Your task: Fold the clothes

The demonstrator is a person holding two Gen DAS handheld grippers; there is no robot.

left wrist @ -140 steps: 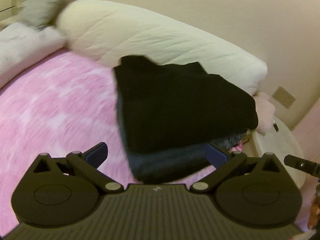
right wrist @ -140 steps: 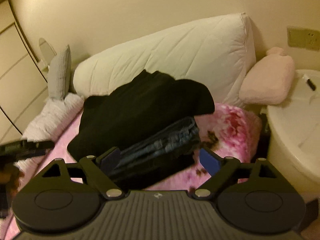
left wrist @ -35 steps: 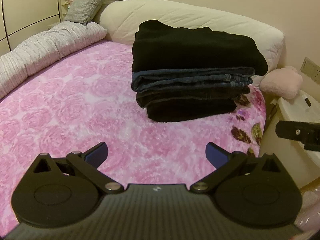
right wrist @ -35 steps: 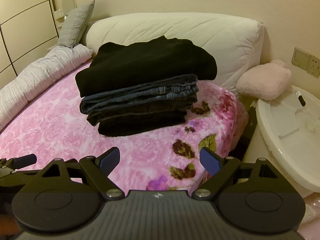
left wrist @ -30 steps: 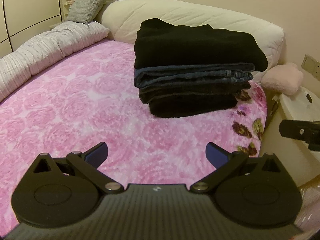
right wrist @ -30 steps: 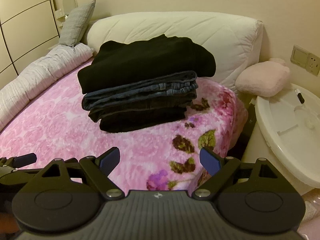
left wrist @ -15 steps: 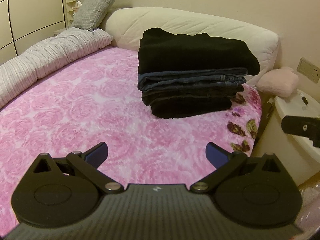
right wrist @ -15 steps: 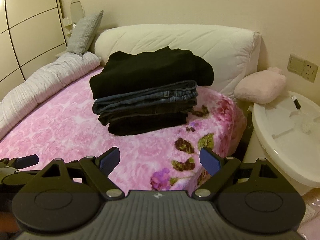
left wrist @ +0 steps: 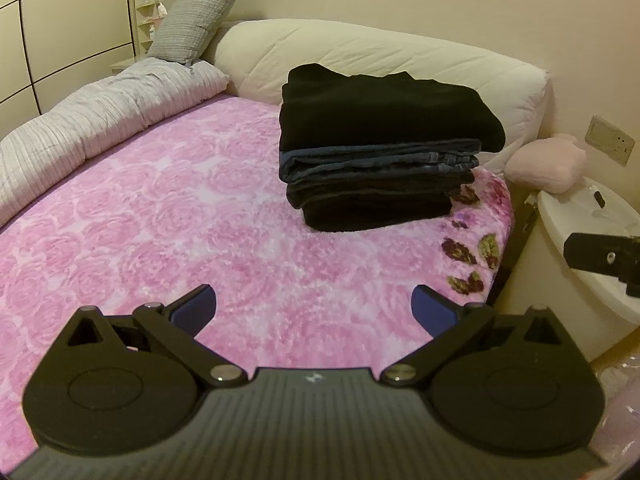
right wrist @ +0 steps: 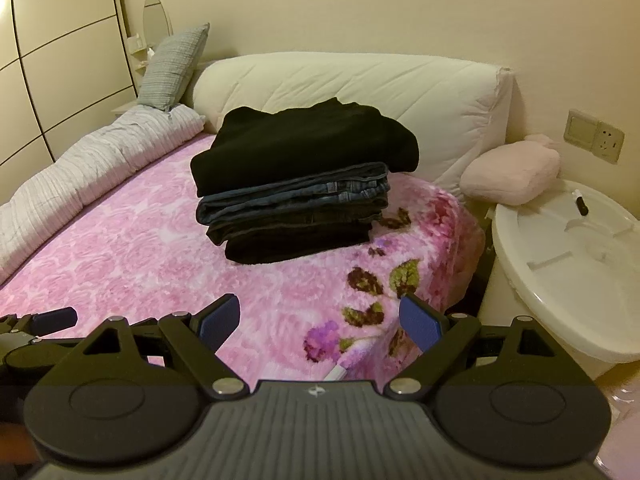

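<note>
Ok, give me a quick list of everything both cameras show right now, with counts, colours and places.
clothes stack: one pile, black top over blue jeans over dark layers, on the blanket near the bolster
blanket: one, pink rose print, covering the bed
bolster: one, cream, along the wall behind the stack
grey cushion: one, at the far left corner
striped quilt: one, pale grey, rolled along the bed's left edge
pink pillow: one, right of the bolster
white stand: one, right of the bed, a small dark item on it
wall socket: one, beige
left gripper: open, empty, over the blanket
right gripper: open, empty
</note>
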